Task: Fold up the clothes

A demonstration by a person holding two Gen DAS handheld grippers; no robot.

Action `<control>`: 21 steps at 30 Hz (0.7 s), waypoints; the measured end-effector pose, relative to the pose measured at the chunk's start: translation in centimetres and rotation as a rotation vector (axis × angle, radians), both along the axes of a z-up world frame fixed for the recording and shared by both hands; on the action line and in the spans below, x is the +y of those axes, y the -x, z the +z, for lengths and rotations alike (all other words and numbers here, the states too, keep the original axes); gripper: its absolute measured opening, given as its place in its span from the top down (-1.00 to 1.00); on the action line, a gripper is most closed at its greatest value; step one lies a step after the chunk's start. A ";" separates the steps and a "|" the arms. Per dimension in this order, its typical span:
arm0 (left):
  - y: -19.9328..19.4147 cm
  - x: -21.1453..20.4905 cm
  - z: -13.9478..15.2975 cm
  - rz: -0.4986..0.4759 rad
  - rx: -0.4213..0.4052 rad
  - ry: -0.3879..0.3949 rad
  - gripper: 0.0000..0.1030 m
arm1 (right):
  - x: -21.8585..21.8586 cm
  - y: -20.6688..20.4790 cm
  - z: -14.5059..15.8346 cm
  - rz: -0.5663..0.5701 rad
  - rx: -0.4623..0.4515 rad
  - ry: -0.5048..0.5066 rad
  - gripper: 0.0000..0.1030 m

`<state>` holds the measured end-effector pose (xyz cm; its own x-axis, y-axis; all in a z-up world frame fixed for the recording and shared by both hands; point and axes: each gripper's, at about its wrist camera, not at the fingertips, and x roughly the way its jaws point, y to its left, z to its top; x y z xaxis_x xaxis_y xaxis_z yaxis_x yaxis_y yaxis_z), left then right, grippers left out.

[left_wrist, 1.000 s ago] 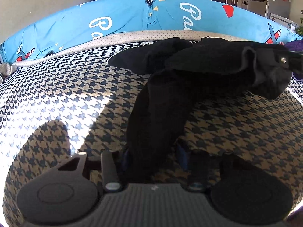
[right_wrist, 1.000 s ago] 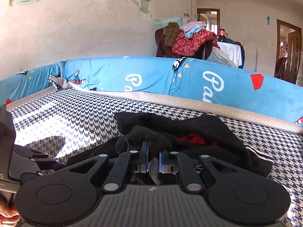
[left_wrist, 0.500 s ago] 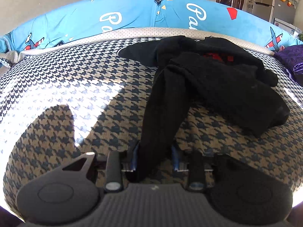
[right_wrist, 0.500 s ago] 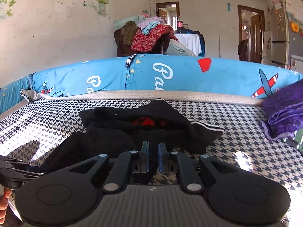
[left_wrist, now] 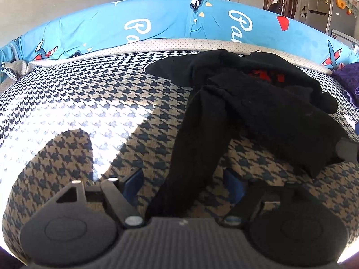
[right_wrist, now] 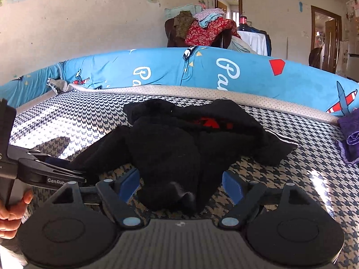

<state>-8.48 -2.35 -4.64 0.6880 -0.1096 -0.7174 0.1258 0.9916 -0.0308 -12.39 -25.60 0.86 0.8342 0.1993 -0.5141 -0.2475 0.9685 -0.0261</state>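
Observation:
A black garment (left_wrist: 258,103) with a red patch lies crumpled on the houndstooth bed cover (left_wrist: 89,103). One long black part of it runs down between the jaws of my left gripper (left_wrist: 182,183). These jaws are opening, and the blue pads (left_wrist: 132,183) stand clear of the cloth. In the right wrist view the same garment (right_wrist: 179,139) lies bunched, its near end between the jaws of my right gripper (right_wrist: 180,185). Those jaws are also opening, with neither pad (right_wrist: 232,185) pressing on the fabric. The left gripper (right_wrist: 44,170) shows at the left edge, held by a hand (right_wrist: 11,210).
A blue printed bolster (right_wrist: 202,71) runs along the bed's far side. A purple cloth (right_wrist: 352,134) lies at the right edge of the bed. Behind the bolster stands a chair piled with clothes (right_wrist: 208,29). Sunlight falls on the cover at the left.
Both grippers have gone from shut on the black garment to wide apart. The garment, lifted a second ago, now rests on the bed.

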 end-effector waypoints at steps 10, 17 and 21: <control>-2.1 -1.0 -0.7 0.040 -0.011 -0.030 -0.62 | 0.8 -2.4 -1.5 -0.037 0.041 0.006 -0.57; -2.6 -1.6 -0.7 0.040 -0.021 -0.031 -0.28 | 1.3 -3.3 -2.0 -0.036 0.068 -0.004 -0.08; -2.1 -2.0 -0.5 0.003 -0.032 -0.043 0.18 | 1.1 -3.6 -2.4 -0.038 0.104 -0.015 0.76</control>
<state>-6.41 -4.32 -5.09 0.7107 -0.0767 -0.6993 0.1229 0.9923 0.0161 -8.80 -24.48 -1.57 0.7835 0.1766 -0.5957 -0.2108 0.9774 0.0124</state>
